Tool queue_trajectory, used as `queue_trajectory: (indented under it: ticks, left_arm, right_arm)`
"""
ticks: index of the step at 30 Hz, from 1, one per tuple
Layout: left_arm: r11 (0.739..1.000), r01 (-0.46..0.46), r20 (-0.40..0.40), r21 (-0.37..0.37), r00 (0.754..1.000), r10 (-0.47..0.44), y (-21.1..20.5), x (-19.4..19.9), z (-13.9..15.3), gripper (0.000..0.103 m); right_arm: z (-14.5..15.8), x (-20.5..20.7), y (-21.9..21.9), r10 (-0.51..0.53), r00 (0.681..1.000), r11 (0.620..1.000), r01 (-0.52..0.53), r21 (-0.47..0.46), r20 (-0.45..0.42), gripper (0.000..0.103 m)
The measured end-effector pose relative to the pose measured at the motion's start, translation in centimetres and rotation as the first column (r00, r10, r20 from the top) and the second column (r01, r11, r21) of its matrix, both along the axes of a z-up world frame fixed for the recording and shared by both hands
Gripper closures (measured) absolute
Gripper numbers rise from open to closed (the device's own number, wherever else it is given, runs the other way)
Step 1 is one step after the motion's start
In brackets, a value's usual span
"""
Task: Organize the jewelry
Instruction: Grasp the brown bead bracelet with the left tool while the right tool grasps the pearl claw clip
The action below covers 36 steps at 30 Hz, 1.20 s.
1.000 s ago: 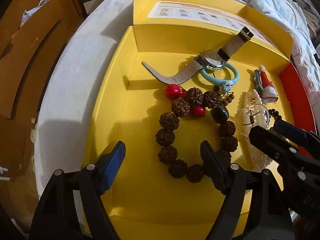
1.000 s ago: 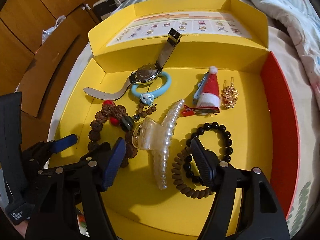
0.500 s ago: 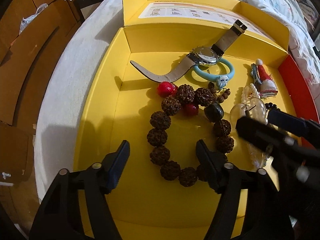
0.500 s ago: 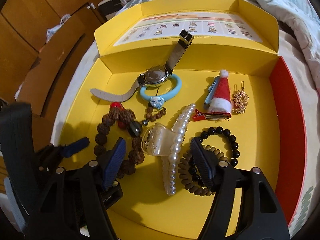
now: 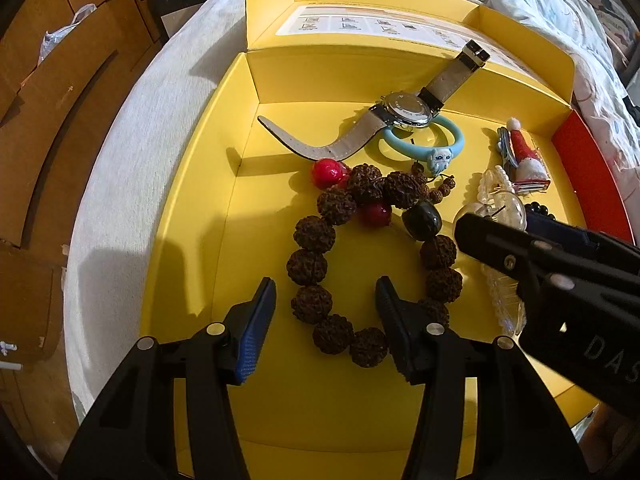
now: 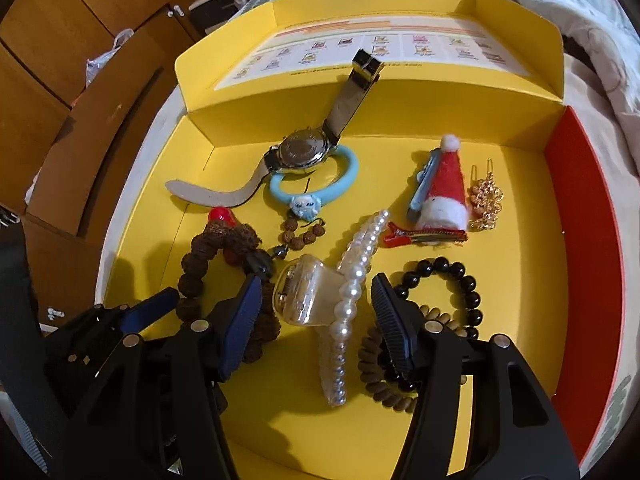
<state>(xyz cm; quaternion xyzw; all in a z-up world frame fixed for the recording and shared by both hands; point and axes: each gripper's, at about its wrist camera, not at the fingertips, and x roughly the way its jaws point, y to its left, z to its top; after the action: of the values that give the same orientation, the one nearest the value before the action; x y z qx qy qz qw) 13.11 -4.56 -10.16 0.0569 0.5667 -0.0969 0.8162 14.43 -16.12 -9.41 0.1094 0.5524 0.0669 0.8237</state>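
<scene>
The brown seed bracelet (image 5: pixel 340 264) is being straddled by the spread left hand-held gripper (image 5: pixel 325 322) — light, limp, knobbly — best pinched across one bead.

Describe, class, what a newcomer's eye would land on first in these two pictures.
The bright yellow cardboard box dominates both views. Near its left side lies a bracelet of big knobbly brown seed beads, partly between the open left gripper fingers. At centre, a clear claw hair clip edged with white pearls sits between the open right gripper fingers.
</scene>
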Motion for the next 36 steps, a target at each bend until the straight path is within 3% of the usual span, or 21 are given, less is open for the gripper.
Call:
queue_trajectory:
  ticks: [9, 14, 25, 36]
  left_arm:
    - [0.997, -0.003, -0.026, -0.073, 1.000, 0.001, 0.8, 0.4, 0.1, 0.081]
    - [0.990, -0.023, -0.059, -0.139, 0.998, 0.015, 2.0, 1.1, 0.3, 0.083]
    - [0.971, -0.028, 0.003, -0.236, 1.000, 0.030, 3.7, 0.8, 3.7, 0.083]
    - [0.943, 0.030, 0.071, -0.331, 0.997, -0.007, 3.2, -0.7, 7.8, 0.083]
  right_arm:
    - [0.5, -0.5, -0.8, -0.020, 1.000, 1.000, 0.020, 0.022, 0.019, 0.060]
    - [2.1, -1.3, -1.5, -0.027, 0.998, 0.998, 0.024, 0.053, 0.058, 0.060]
    - [5.4, -2.3, -2.5, -0.047, 0.991, 0.993, 0.032, 0.117, 0.125, 0.060]
    - [8.2, -3.8, -4.3, -0.081, 0.980, 0.985, 0.051, 0.167, 0.183, 0.060]
